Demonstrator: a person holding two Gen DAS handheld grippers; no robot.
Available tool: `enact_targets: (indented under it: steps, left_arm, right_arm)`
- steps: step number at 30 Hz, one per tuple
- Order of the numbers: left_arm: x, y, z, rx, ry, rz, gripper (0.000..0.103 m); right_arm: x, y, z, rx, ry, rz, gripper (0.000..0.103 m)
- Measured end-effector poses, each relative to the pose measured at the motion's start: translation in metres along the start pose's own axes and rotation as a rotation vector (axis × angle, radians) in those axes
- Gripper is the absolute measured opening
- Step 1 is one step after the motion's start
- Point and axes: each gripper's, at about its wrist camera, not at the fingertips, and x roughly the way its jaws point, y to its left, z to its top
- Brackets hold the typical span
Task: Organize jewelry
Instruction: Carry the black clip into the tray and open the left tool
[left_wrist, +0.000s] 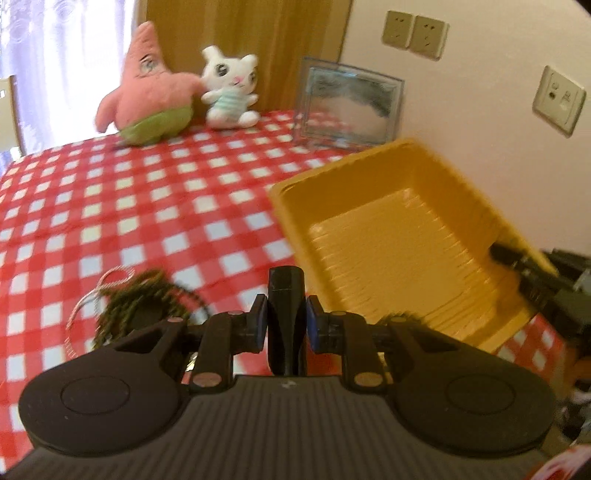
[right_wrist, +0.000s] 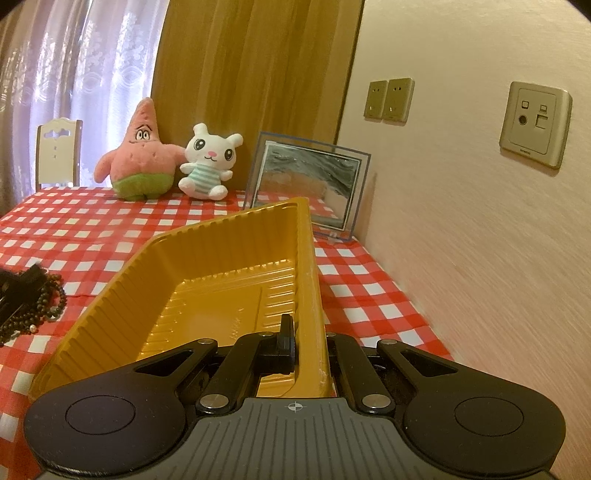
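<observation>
Left tongs (left_wrist: 286, 325), seen from the left wrist camera, are clamped on a dark, narrow upright piece whose identity cannot be told; the blue pads (left_wrist: 314, 325) press against it from both sides. Just left of these tongs and blurred by motion hangs or lies a tangle of dark beaded jewelry (left_wrist: 136, 302) with a pale silvery chain (left_wrist: 110, 280) looped beside it, above the red-and-white checked tabletop (left_wrist: 147, 192). From the right wrist camera the same dark bead strands (right_wrist: 40, 306) appear at the far left edge, draped about the left tool.

Right tongs (right_wrist: 308, 343) are clamped on the near right wall of a yellow plastic tray (right_wrist: 221, 266), one finger (right_wrist: 285, 336) inside the tray and the other outside its rim. The tray is tilted, its far corner raised toward the picture frame. In the left wrist view the tray (left_wrist: 388, 236) sits to the right of the left tongs, with the right tool gripping its right edge; its ribbed floor holds nothing visible.

At the rear of the tabletop stand a pink star-shaped plush (right_wrist: 142, 155), a white bunny plush (right_wrist: 208, 162) touching it, and a glass picture frame (right_wrist: 306, 184) leaning near the wall. Wall sockets (right_wrist: 388, 99) are mounted on the wall to the right.
</observation>
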Motion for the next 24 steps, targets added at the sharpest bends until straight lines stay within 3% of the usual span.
enact_targets:
  steps: [9, 19, 24]
  left_arm:
    - [0.036, -0.035, 0.02, 0.003, 0.035, -0.097, 0.019]
    - [0.085, -0.04, 0.02, 0.007, 0.122, -0.063, 0.019]
    - [0.091, -0.038, 0.019, -0.01, 0.129, -0.065, 0.019]
  right_arm:
    - [0.001, 0.001, 0.003, -0.008, -0.005, 0.005, 0.003]
    - [0.0, 0.001, 0.002, -0.01, -0.005, 0.007, 0.003]
    - [0.001, 0.001, 0.001, -0.009, -0.004, 0.007, 0.003]
